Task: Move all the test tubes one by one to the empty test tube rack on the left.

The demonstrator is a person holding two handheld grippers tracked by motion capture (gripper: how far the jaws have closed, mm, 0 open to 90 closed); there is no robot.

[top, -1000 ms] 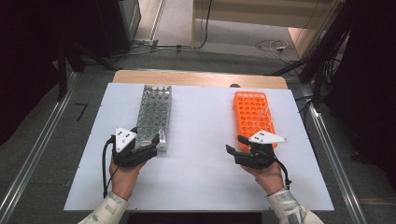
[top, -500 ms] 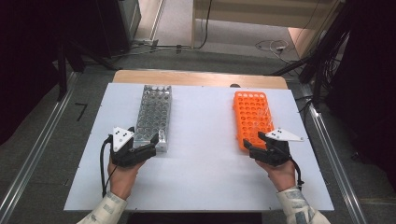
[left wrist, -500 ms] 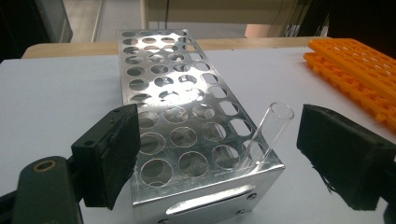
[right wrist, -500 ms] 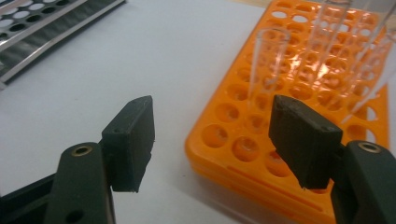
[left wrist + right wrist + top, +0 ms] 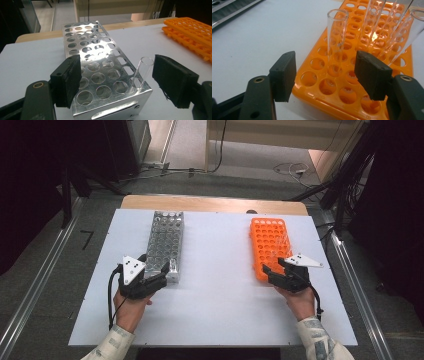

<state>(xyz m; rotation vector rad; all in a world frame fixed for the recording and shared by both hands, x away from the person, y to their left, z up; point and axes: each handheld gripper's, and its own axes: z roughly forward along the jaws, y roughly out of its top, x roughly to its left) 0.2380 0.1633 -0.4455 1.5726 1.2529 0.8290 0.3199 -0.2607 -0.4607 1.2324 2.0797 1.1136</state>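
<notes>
A clear glass test tube (image 5: 142, 72) stands tilted in a corner hole of the shiny perforated metal rack (image 5: 164, 245), at the end nearest the person on the white table (image 5: 220, 310). Its open mouth rises above the rack's top plate. The left gripper (image 5: 152, 279) sits at that near end with its jaws spread; in the left gripper view the tube stands between the black pads (image 5: 67, 80), closer to the one at the right of that view and touching neither. These jaws have just been closing a little.

Well apart on the table, the orange plastic rack with round holes (image 5: 270, 245) carries several clear tubes, leaning at different angles. The nearest clear tube (image 5: 337, 37) stands almost upright in a hole near the front edge. The right gripper (image 5: 280, 270) points at that near end, held low by the person's hand (image 5: 300, 302), its jaws spread, having just closed slightly; the tube stands beyond the pads, untouched.
</notes>
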